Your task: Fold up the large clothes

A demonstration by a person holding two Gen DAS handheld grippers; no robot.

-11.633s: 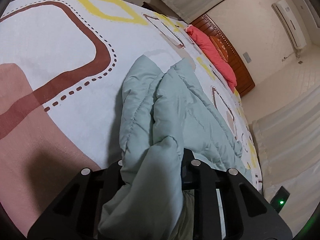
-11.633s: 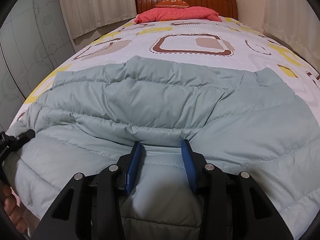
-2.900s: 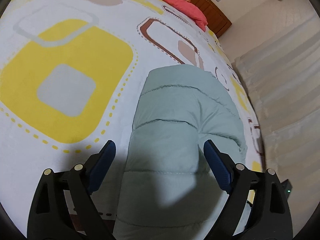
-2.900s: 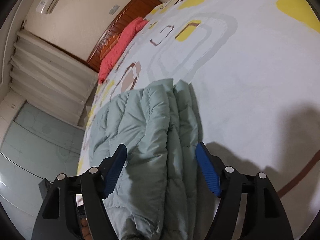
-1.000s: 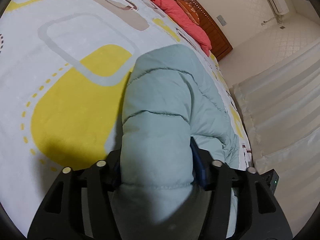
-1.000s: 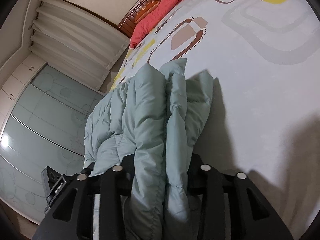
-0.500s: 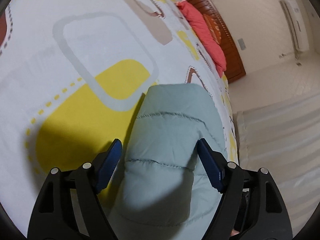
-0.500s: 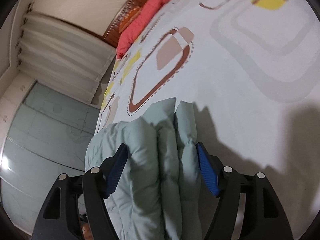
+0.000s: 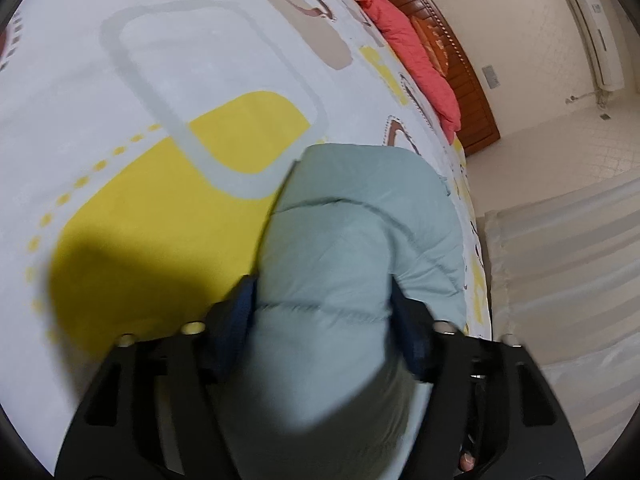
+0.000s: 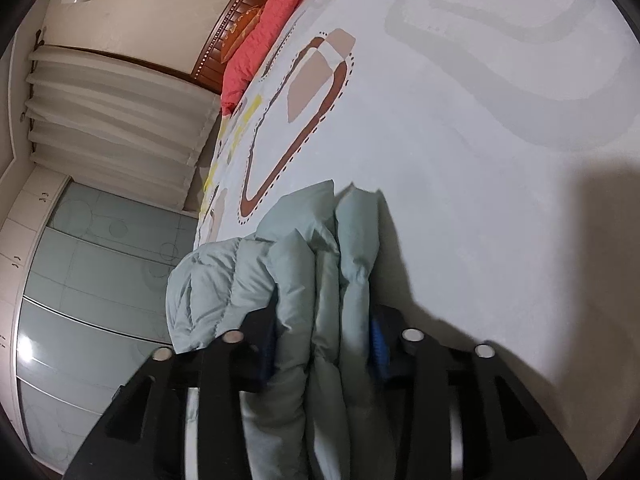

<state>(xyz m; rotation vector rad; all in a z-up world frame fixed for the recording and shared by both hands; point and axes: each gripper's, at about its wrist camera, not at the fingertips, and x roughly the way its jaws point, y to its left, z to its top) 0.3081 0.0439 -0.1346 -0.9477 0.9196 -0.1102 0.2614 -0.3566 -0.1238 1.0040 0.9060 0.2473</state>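
A pale green quilted puffer jacket (image 9: 360, 248) lies folded on the patterned bedsheet (image 9: 160, 80). My left gripper (image 9: 324, 320) is shut on one thick folded end of the jacket, blue pads pressed into both sides. In the right wrist view my right gripper (image 10: 324, 340) is shut on the other end, where several stacked layers of the jacket (image 10: 312, 264) bunch between the pads. The jacket's underside and middle are hidden from both views.
A red pillow (image 9: 412, 48) lies by the wooden headboard (image 9: 472, 92); it also shows in the right wrist view (image 10: 264, 36). White curtains (image 10: 112, 120) and a glass wardrobe (image 10: 80, 300) stand beside the bed. The sheet (image 10: 480, 160) spreads wide past the jacket.
Half a second ago both grippers were open around the jacket's ends. Now both have closed on the padded fabric and the layers are squeezed together.
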